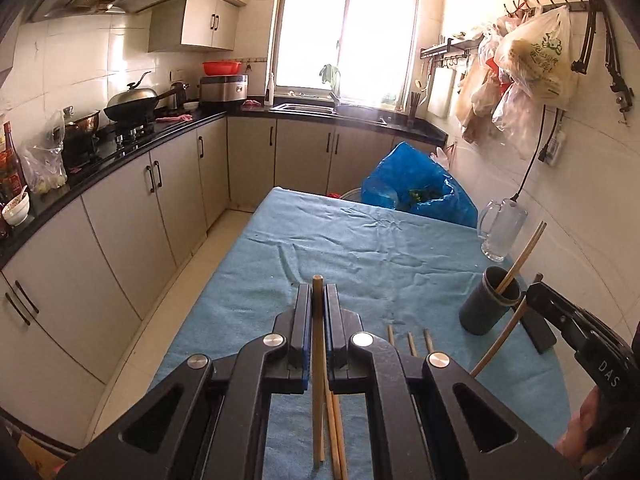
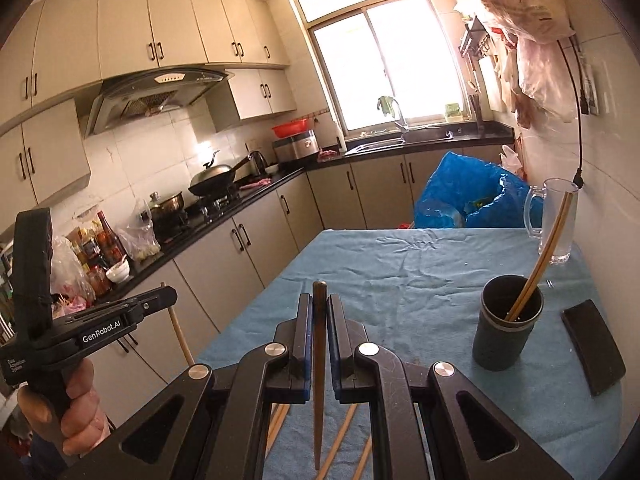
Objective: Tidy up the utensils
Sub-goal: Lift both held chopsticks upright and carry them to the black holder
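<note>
The left gripper [image 1: 319,292] is clenched on a chopstick [image 1: 318,360]. The right gripper [image 2: 319,304] grips a darker chopstick [image 2: 319,380], with the cup [image 2: 506,320] at right of frame.

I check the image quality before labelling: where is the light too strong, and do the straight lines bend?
Left wrist view: the window is blown out white and glare washes the right wall; the counter edge curves from fisheye. Right wrist view: the window is also overexposed, the cabinets bow, and the corners are dark; the held chopstick stays sharp.
</note>
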Demonstrator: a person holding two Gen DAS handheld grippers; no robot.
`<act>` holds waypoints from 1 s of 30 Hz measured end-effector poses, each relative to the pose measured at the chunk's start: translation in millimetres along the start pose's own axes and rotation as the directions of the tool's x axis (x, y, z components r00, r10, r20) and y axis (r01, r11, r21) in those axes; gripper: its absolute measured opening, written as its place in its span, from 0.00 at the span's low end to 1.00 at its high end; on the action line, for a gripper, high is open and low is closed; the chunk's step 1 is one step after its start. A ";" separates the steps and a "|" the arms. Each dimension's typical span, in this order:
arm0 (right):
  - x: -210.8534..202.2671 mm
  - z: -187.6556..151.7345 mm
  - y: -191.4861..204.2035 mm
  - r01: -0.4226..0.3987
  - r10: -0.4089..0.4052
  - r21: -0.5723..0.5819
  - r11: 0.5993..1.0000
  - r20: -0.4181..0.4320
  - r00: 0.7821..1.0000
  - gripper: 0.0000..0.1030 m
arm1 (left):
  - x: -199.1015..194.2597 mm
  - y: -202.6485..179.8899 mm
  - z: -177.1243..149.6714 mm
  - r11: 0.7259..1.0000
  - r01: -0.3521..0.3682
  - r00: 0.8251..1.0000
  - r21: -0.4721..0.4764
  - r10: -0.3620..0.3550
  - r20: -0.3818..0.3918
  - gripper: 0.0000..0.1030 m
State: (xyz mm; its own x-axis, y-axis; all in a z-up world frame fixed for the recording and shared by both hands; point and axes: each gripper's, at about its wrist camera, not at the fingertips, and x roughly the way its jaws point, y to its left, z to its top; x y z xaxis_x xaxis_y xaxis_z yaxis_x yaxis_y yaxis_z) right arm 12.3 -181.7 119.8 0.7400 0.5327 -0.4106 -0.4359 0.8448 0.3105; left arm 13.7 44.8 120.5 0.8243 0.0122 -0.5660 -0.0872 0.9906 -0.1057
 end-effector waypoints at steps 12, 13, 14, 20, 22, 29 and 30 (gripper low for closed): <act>-15.1 0.6 -11.0 -0.004 0.003 0.028 1.000 0.030 1.000 0.08 | -11.8 -8.6 8.7 1.000 0.004 1.000 0.011 -0.004 0.021 0.05; -16.5 1.0 -11.7 -0.002 0.001 0.030 1.000 0.034 0.999 0.08 | -12.9 -8.7 9.2 1.000 0.007 1.000 0.011 -0.007 0.022 0.05; -17.6 1.4 -12.1 -0.001 0.000 0.032 0.999 0.037 0.999 0.08 | -13.8 -9.2 9.8 1.000 0.009 1.000 0.012 -0.009 0.024 0.05; -23.5 2.6 -20.6 0.016 -0.019 0.054 0.998 0.050 0.999 0.07 | -16.3 -15.7 14.1 0.999 0.028 0.999 0.017 -0.028 0.029 0.05; -25.4 2.9 -23.7 0.022 -0.026 0.063 0.998 0.054 0.998 0.08 | -15.8 -18.7 15.2 0.999 0.036 0.999 0.021 -0.036 0.026 0.05; -33.3 5.3 -34.3 0.044 -0.049 0.084 0.995 0.068 0.996 0.08 | -12.0 -33.3 15.5 0.997 0.054 0.998 0.046 -0.055 0.016 0.05; -34.3 5.4 -36.2 0.047 -0.053 0.087 0.995 0.068 0.996 0.08 | -11.5 -33.6 15.8 0.997 0.056 0.998 0.048 -0.057 0.015 0.05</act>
State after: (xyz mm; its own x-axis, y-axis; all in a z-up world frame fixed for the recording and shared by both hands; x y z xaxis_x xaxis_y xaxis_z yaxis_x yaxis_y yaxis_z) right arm 5.4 -230.8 127.3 0.7953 0.4823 -0.3673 -0.3544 0.8614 0.3639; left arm 16.0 13.5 143.4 0.8363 -0.0419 -0.5466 -0.0140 0.9951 -0.0976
